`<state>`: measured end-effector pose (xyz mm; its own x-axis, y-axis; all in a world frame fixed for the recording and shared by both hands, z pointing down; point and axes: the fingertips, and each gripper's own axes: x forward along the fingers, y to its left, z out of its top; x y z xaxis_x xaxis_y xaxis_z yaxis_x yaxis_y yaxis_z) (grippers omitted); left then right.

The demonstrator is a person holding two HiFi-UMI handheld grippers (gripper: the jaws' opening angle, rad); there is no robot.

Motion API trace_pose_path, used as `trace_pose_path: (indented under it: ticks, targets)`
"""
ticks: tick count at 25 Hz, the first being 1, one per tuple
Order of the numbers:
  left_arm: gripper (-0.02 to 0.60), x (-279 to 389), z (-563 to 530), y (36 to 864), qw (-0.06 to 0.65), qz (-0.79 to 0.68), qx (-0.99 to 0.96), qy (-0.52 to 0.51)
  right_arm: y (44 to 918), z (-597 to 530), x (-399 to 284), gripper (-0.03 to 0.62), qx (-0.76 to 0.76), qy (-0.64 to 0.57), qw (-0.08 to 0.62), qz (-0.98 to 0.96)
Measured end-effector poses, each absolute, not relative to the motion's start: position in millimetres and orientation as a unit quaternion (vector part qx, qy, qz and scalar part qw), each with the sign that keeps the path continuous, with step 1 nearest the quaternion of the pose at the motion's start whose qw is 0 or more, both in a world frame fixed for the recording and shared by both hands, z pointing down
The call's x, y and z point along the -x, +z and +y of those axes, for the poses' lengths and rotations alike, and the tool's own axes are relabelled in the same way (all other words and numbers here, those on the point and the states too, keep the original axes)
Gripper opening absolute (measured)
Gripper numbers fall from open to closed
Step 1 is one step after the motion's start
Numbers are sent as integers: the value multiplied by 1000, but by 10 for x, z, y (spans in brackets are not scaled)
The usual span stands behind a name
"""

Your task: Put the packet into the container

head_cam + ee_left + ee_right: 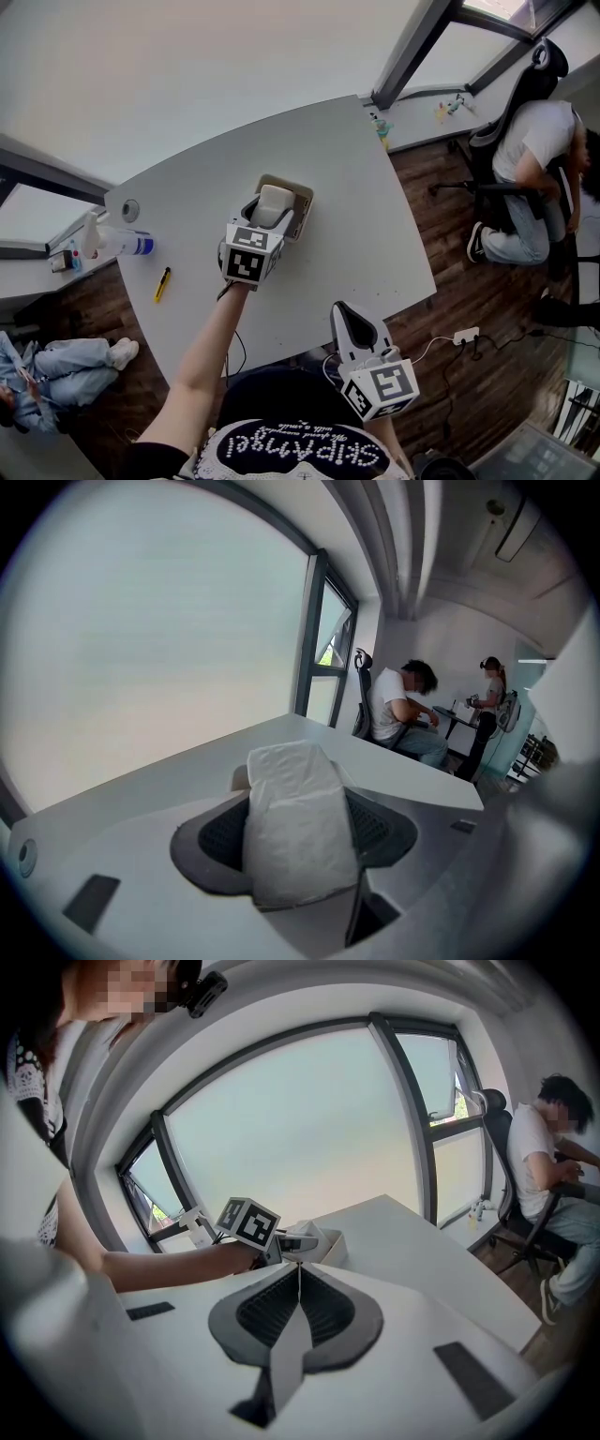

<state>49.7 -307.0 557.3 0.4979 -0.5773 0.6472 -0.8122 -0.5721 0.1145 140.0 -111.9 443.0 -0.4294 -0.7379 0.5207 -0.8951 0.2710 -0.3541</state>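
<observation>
Smooth grey table (366, 216); crinkly packet (298, 827) in left tool (271, 208)

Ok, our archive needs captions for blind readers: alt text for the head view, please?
The left gripper holds a white packet over an open container on a grey table. The right gripper hangs shut near the person's body.

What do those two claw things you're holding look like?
The left claw and the right claw are white plastic. Each has a cube with black-and-white square markers at its back end. Inside, the jaws carry dark grey ribbed pads with rounded outlines. The person wears a black top with white lettering, and the left forearm has no sleeve.
</observation>
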Motion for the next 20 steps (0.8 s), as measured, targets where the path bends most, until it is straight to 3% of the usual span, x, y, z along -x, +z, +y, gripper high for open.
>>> trace_pose_path:
  ticks: [20]
  targets:
    - [278, -515, -3132, 5446, 173, -432, -844, 268, 4417, -1129, -1469, 15, -520, 308, 125, -787]
